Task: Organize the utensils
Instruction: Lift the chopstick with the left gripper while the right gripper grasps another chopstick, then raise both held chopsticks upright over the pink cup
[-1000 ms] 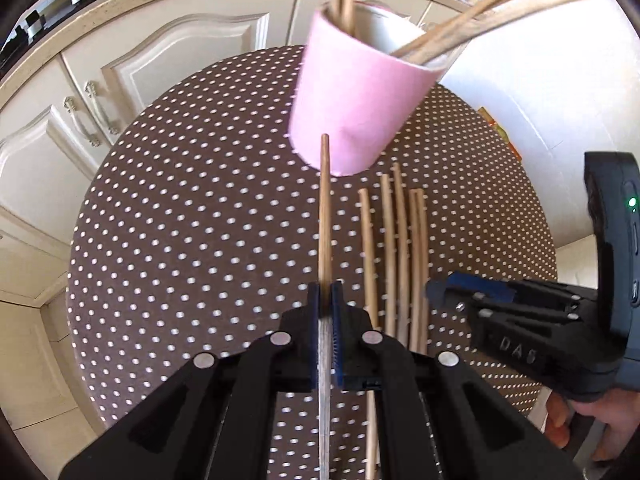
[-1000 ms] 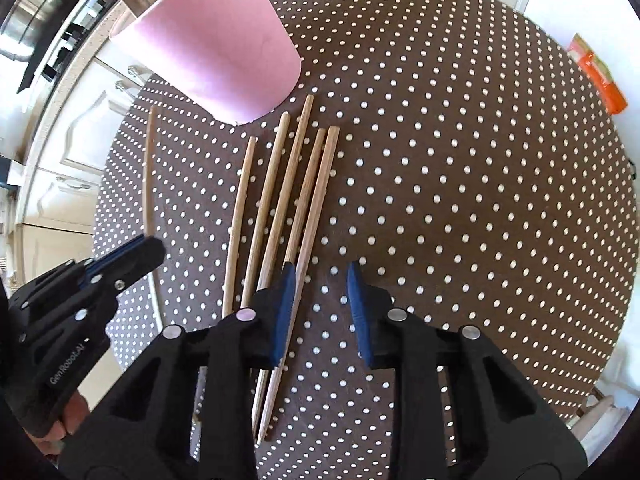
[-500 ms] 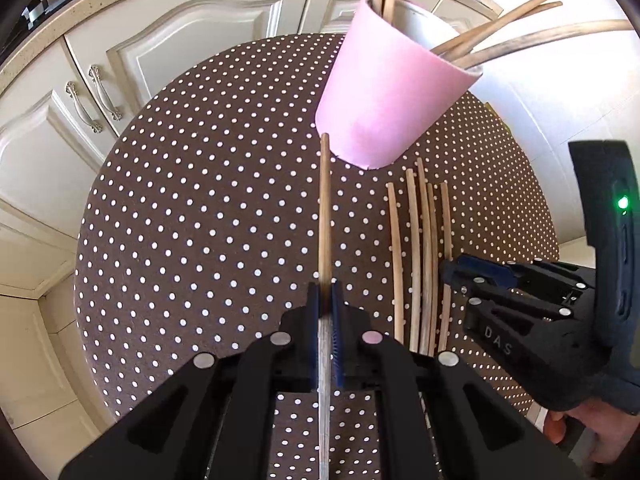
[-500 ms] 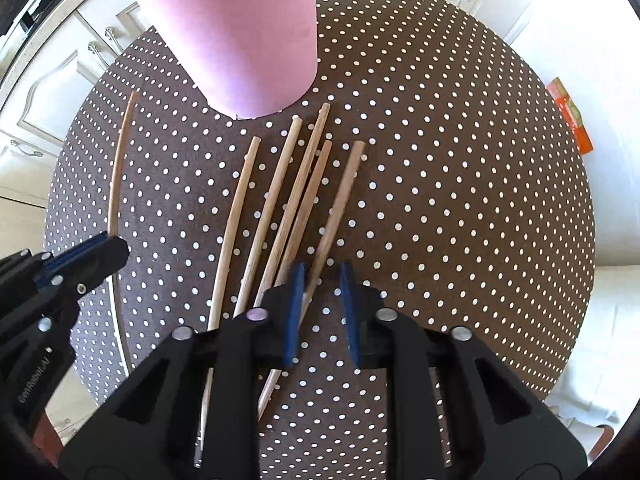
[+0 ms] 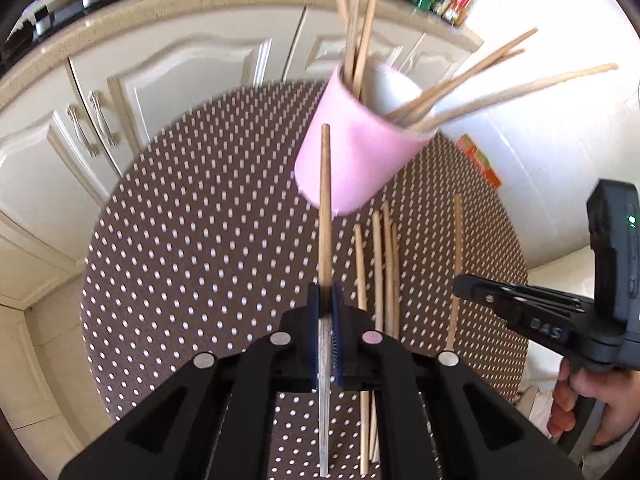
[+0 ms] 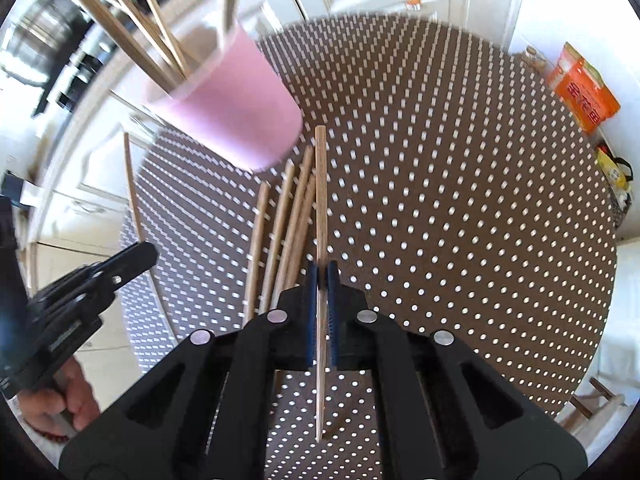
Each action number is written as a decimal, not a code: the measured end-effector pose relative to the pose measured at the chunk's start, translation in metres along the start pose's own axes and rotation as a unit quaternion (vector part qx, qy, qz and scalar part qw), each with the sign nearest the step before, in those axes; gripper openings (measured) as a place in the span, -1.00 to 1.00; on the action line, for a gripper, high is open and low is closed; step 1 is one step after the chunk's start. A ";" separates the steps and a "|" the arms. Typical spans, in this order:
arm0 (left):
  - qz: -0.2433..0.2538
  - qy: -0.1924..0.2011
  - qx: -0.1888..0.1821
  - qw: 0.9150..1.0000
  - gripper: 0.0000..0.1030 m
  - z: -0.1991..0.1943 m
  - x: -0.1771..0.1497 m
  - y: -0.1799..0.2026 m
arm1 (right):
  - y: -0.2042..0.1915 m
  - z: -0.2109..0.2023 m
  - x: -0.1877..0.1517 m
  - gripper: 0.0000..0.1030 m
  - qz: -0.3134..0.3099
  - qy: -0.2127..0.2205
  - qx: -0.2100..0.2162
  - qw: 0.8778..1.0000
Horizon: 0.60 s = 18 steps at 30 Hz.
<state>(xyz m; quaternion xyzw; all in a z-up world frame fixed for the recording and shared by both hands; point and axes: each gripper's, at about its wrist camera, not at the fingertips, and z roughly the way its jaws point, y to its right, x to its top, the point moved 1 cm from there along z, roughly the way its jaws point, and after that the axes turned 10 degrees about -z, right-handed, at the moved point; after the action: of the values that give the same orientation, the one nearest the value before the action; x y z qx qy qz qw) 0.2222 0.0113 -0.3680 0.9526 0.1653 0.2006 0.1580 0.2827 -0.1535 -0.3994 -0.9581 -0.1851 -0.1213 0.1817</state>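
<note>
Left wrist view: left gripper (image 5: 325, 300) is clamped on one wooden stick (image 5: 325, 208), jaws narrow. The stick's long axis runs straight ahead along the fingers, its far tip overlapping the pink cup (image 5: 356, 160) in this view. The cup stands ahead and slightly right on the dotted table (image 5: 192, 248), already bristling with sticks that lean out both ways over the rim. Four loose sticks (image 5: 378, 264) lie flat just right of the gripper, roughly parallel, pointing at the cup. Right gripper (image 5: 460, 282) sits at the right, a person's hand (image 5: 592, 408) on its handle.

Right wrist view: right gripper (image 6: 320, 276) has just been closing and now pinches its own stick (image 6: 320, 208), lifted clear of the loose ones just left of it. Cup is ahead and left, blurred. Left gripper shows at the left edge.

Judgement: both held sticks must tilt upright to enter the cup's mouth; the leaning sticks crowd the opening and could get knocked. The left gripper looks the nearer one. An orange packet (image 6: 584, 88) lies far right, out of the way.
</note>
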 end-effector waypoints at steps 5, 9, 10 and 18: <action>0.009 0.049 -0.016 0.999 -0.88 -0.026 0.007 0.012 | -0.004 -0.039 0.005 -0.91 -0.011 0.058 0.023 0.998; 0.010 0.082 -0.024 0.996 -0.88 -0.044 0.014 0.024 | 0.014 -0.063 0.012 -0.91 -0.020 0.084 0.036 0.996; 0.011 0.091 -0.027 0.995 -0.88 -0.050 0.016 0.027 | 0.018 -0.070 0.013 -0.91 -0.022 0.093 0.037 0.995; 0.019 0.162 -0.044 0.986 -0.88 -0.085 0.036 0.055 | 0.038 -0.132 0.029 -0.91 -0.049 0.160 0.030 0.986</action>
<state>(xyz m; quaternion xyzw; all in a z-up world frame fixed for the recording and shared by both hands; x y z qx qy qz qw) 0.2304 -0.0046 -0.2614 0.9028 0.1613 0.3622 0.1666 0.3020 -0.2295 -0.2832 -0.9104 -0.2038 -0.2757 0.2317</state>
